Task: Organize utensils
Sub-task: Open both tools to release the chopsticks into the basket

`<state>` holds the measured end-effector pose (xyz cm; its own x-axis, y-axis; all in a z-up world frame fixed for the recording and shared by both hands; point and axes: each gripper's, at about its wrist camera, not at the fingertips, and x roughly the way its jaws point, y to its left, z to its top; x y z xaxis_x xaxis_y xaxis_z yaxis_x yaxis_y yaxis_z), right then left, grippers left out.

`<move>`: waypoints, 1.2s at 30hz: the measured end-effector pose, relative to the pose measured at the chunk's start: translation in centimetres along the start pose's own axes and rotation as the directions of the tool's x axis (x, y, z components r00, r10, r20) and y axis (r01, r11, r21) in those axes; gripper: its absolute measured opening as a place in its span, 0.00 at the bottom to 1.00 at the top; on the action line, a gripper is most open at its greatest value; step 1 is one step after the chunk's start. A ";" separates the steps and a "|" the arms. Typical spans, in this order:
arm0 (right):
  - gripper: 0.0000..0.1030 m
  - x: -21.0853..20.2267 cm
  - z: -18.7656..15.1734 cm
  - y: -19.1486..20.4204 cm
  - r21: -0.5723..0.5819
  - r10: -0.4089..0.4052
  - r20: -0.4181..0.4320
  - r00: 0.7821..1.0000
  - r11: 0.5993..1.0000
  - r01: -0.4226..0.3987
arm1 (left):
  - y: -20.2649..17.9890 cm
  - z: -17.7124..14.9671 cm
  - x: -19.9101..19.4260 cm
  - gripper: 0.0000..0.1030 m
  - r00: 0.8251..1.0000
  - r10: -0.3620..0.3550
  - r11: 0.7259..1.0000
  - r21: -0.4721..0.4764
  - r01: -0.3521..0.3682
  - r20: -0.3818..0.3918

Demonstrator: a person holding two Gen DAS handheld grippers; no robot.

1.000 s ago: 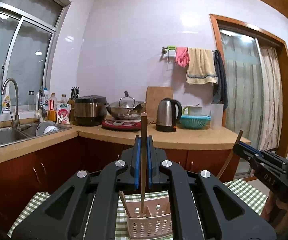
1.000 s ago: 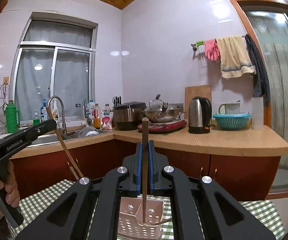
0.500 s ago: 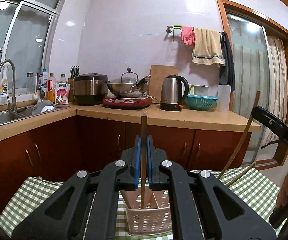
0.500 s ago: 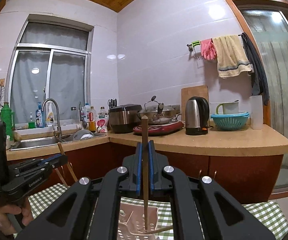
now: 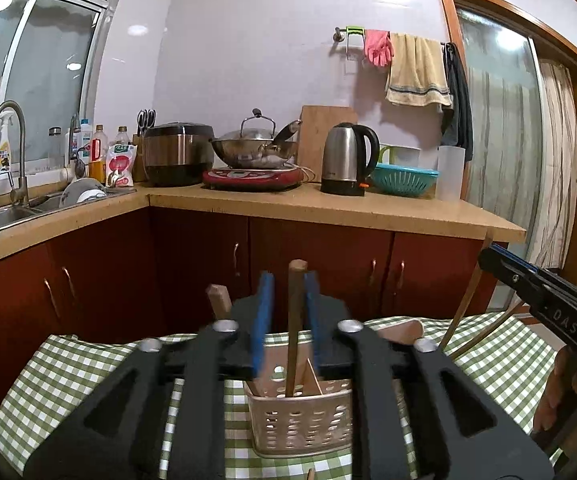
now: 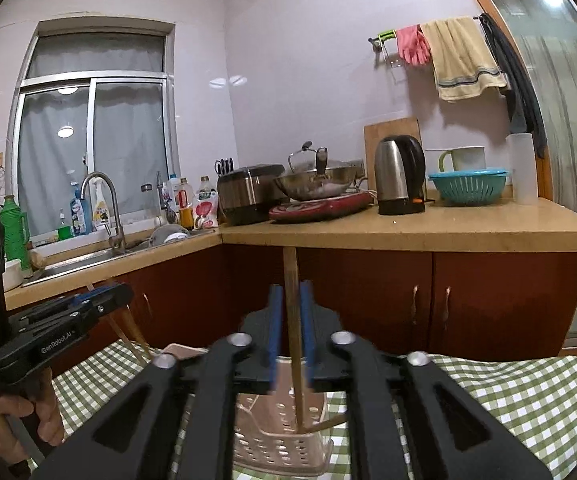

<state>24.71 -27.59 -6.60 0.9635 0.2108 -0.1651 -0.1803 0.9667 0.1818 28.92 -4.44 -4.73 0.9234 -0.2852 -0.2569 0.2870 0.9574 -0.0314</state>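
Observation:
A pink perforated utensil basket [image 5: 300, 416] stands on the green checked tablecloth; it also shows in the right wrist view [image 6: 276, 436]. My left gripper [image 5: 288, 316] has its blue pads apart around a brown chopstick [image 5: 294, 328] that stands in the basket. A second wooden stick [image 5: 218, 300] leans just left of it. My right gripper [image 6: 290, 324] has its pads slightly apart around another brown chopstick [image 6: 293, 320] whose tip is down in the basket. Each gripper shows at the edge of the other's view, the right one [image 5: 540, 296] and the left one [image 6: 68, 316].
The table has a green checked cloth [image 5: 88, 368]. Behind it runs a wooden counter [image 5: 328, 204] with red cabinets, a kettle [image 5: 346, 158], a wok on a hob [image 5: 254, 152], a rice cooker [image 5: 178, 152] and a sink [image 5: 4, 212].
Both grippers have lowered toward the basket. Both pairs of pads have opened from a tight grip, and the chopsticks now stand loose in the basket.

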 end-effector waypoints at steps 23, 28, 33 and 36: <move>0.55 -6.1 1.2 1.3 -0.067 -0.044 0.096 0.994 0.996 0.051 | -0.1 1.1 -3.7 0.75 0.999 0.002 1.000 -0.025 -0.001 0.048; 0.55 -7.8 -0.6 1.5 -0.071 -0.058 0.060 0.996 0.995 0.063 | -0.7 0.0 -5.9 0.75 0.998 0.033 0.999 0.014 -0.034 0.055; 0.55 -9.7 -3.6 1.3 -0.056 -0.080 0.009 0.997 0.995 0.080 | -1.0 -2.2 -8.3 0.75 0.997 0.065 0.997 0.034 -0.066 0.039; 0.54 -10.7 -5.4 1.2 -0.053 -0.090 -0.023 0.996 0.995 0.088 | -1.0 -4.2 -9.5 0.75 0.997 0.078 0.996 0.035 -0.078 0.003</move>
<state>13.07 -27.89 -9.84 0.9710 0.1267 -0.2030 -0.1049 0.9878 0.1147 18.80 -2.48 -6.29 0.9437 -0.2096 -0.2560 0.2226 0.9746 0.0227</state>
